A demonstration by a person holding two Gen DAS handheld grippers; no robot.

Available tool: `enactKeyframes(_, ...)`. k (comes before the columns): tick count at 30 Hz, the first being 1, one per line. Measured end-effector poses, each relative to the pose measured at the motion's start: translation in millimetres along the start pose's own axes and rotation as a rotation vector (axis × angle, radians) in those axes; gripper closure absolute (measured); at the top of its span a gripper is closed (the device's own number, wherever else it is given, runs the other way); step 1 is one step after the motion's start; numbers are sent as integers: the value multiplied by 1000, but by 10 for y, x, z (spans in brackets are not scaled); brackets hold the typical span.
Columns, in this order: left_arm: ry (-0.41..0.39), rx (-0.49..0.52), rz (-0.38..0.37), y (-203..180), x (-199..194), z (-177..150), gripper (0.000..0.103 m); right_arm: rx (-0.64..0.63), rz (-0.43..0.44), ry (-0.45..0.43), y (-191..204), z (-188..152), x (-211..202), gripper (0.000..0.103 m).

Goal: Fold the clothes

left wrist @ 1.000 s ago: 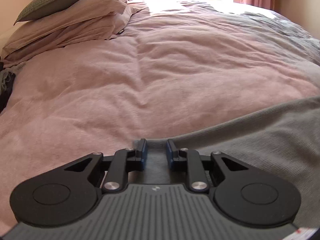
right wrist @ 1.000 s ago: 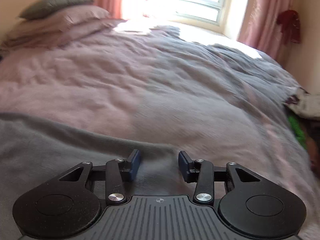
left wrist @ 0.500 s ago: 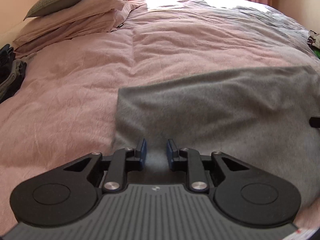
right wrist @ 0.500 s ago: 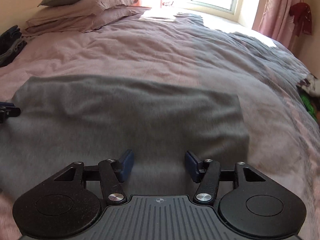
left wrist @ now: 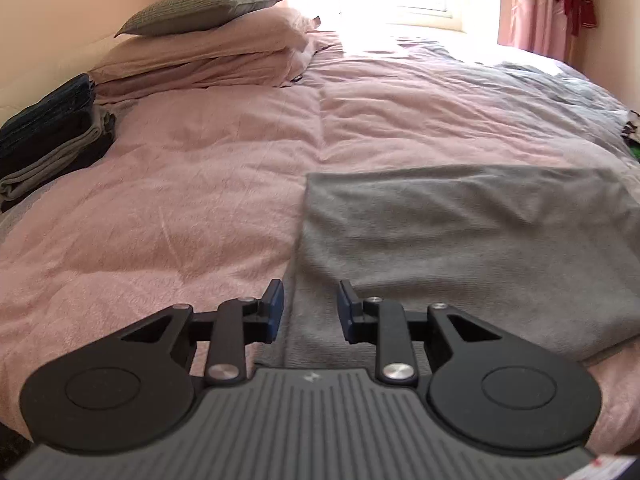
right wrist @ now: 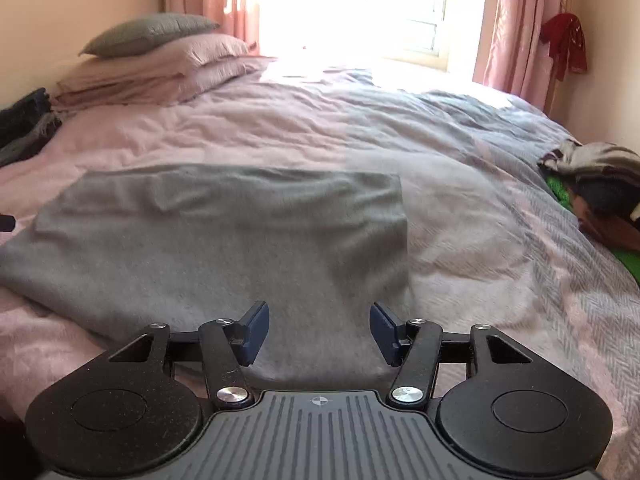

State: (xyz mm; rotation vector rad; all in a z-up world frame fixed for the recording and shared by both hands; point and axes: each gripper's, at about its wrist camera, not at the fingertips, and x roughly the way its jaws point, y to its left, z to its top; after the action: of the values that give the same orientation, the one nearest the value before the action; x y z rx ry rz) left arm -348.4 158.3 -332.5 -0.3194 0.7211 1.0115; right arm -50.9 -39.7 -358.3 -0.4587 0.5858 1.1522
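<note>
A grey garment [right wrist: 224, 240] is laid flat, folded, on the pink duvet [left wrist: 180, 184] of the bed. Both the left hand-held gripper [left wrist: 310, 308] and the right hand-held gripper [right wrist: 319, 332] are held released, nothing grasped, at its near edge.

A folded garment [right wrist: 224, 236] lies on the duvet [left wrist: 180, 184], pillows [left wrist: 208, 52] far behind, a clothes stack [left wrist: 52, 136] left.

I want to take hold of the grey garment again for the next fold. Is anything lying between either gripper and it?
Nothing visible. The grey garment lies flat on the pink duvet, directly under the open left gripper and open right gripper.
</note>
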Motion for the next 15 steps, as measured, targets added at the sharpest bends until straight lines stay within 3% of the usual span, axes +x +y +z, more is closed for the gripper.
enactKeyframes(4, 24, 90, -39, -125, 53, -248, 78, 4, -49, 24, 150, -258, 180, 50)
enactKeyframes(9, -13, 62, -34, -117, -91, -444, 76, 88, -94, -46, 209, -446, -41, 50)
enactKeyframes(12, 97, 55, -3, -174, -224, -387, 68, 149, -127, 32, 301, -378, -221, 50)
enactKeyframes(15, 104, 85, -53, -266, -544, -399, 63, 250, -35, 34, 386, -317, -533, 50)
